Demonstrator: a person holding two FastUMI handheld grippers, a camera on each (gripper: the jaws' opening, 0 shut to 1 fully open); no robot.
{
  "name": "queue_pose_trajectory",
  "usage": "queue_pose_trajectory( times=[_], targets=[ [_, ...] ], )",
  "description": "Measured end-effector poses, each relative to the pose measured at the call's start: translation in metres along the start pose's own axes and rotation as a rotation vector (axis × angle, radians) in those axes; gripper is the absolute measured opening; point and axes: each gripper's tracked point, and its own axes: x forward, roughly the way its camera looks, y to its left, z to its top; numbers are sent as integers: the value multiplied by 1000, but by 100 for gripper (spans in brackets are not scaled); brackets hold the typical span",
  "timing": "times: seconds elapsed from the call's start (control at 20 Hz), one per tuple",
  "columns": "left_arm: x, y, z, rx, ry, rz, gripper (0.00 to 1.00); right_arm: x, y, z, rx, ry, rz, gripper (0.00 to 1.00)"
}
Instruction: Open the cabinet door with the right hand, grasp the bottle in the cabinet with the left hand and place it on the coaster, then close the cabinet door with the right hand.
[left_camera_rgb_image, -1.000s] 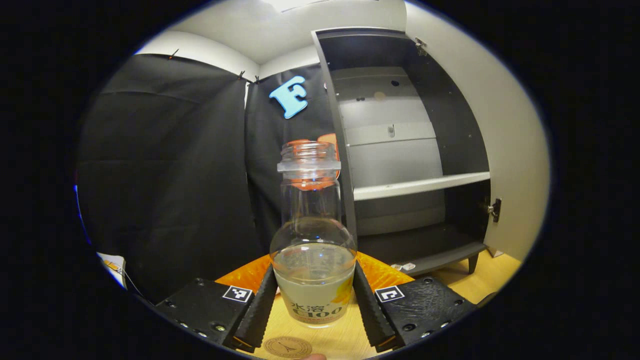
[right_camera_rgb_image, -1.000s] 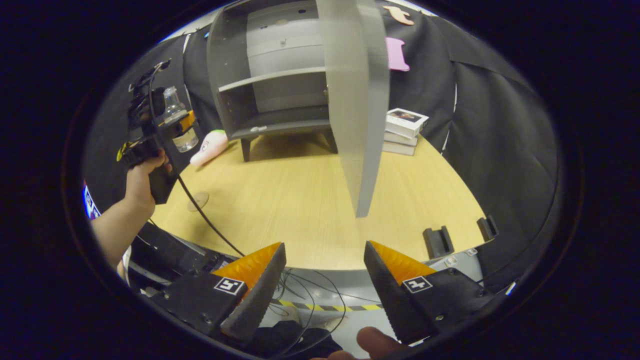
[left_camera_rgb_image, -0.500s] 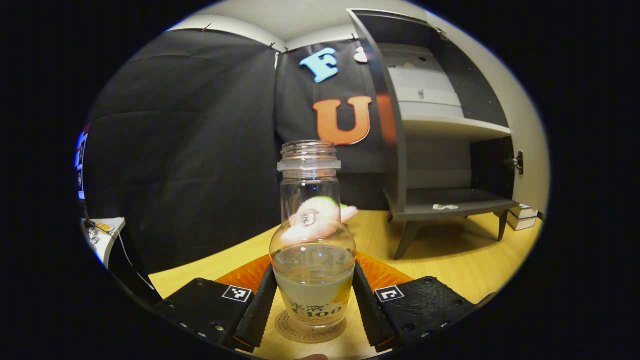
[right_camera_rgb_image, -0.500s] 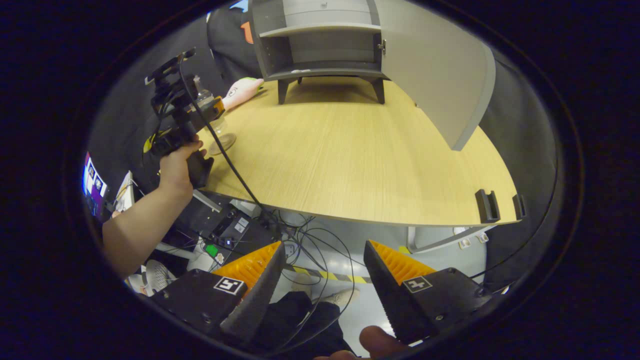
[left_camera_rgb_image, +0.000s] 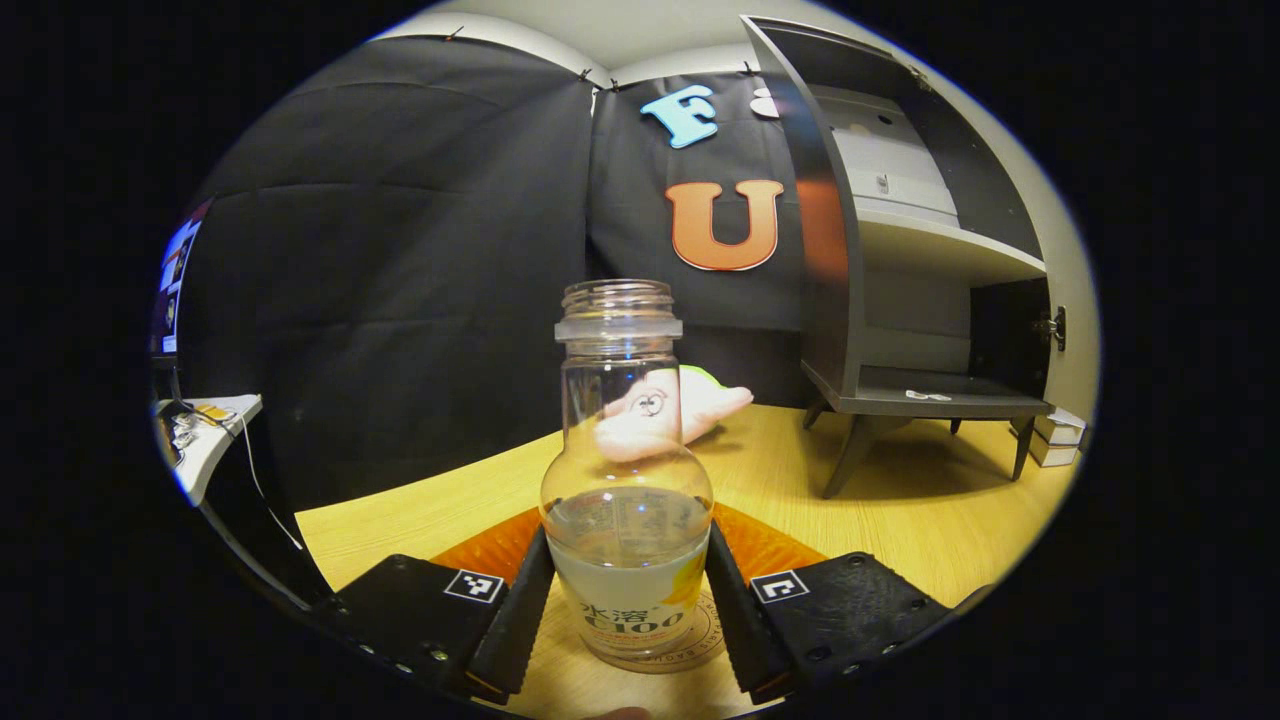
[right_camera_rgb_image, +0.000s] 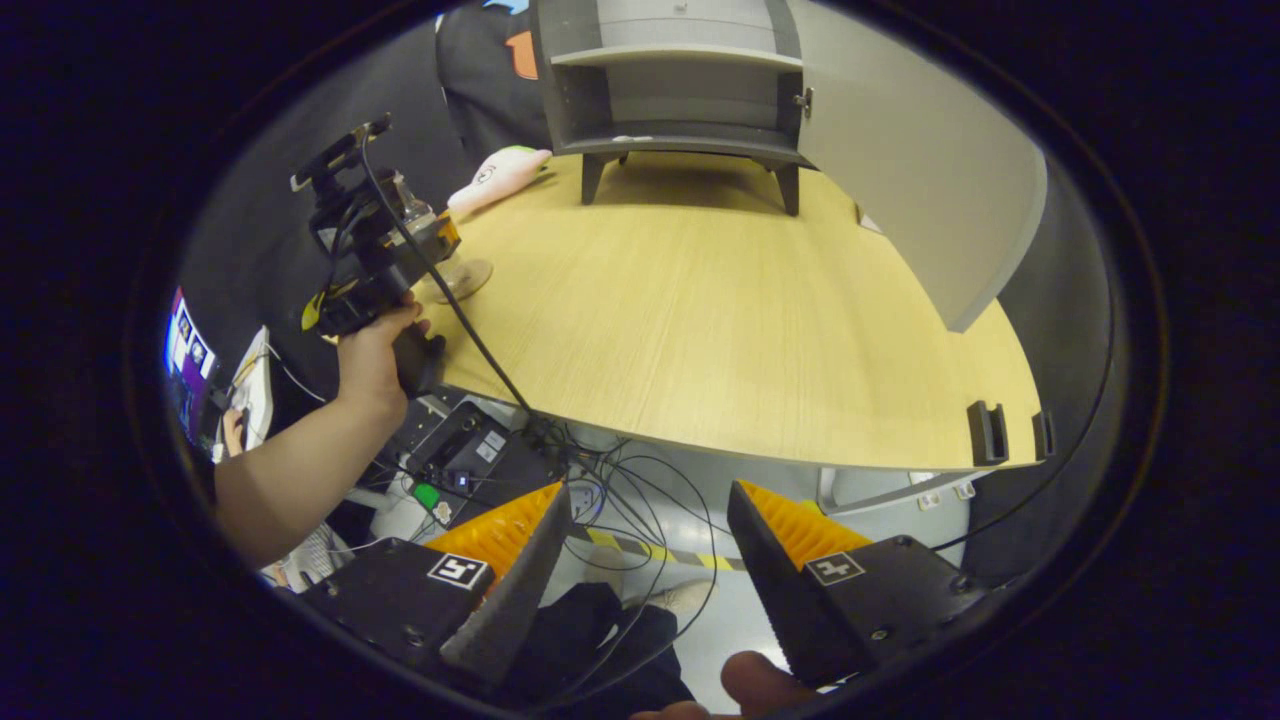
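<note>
Two fingers of the left gripper (left_camera_rgb_image: 628, 610) press on either side of the bottle (left_camera_rgb_image: 624, 470), which stands upright, uncapped and partly filled, its base on the coaster (left_camera_rgb_image: 700, 640) near the left edge of the table (left_camera_rgb_image: 900, 520). Behind the bottle a pink plush toy (left_camera_rgb_image: 690, 410) lies on the wood. Farther right, at the far side, the cabinet (left_camera_rgb_image: 900, 300) stands with its door (right_camera_rgb_image: 920, 160) swung wide. In the right gripper view a hand (right_camera_rgb_image: 375, 350) holds the left gripper by the table edge, while the right gripper (right_camera_rgb_image: 650, 560) hangs off the near edge above floor cables, jaws apart and holding nothing
</note>
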Motion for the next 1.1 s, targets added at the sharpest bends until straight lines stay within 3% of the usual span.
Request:
queue_pose_trajectory(
  times=[0.25, 0.3, 0.35, 0.4, 0.45, 0.6, 0.7, 1.1],
  targets=[
    [5, -13, -6, 17, 4, -35, 76, 0, -4, 1, -11, 8, -22, 100],
    [8, -15, -1, 19, -20, -49, 89, -1, -6, 4, -8, 2, -22, 100],
    [7, -18, 2, 27, -35, -55, 70, 0, -5, 6, -4, -7, -20, 96],
    [8, -20, 2, 37, -34, -56, 80, 1, -5, 7, -3, -8, -18, 100],
    [9, -21, 0, 42, -30, -60, 81, 0, -5, 5, 2, -2, -16, 100],
    [7, -25, 3, 37, -52, -76, 98, 0, 1, 3, 4, 14, 5, 100],
    [8, -25, 9, 56, -82, -74, 98, 0, 4, 3, -9, 18, 14, 96],
    [7, -22, 18, 63, -114, -65, 98, 3, -2, -1, -10, 44, 1, 100]
  ],
)
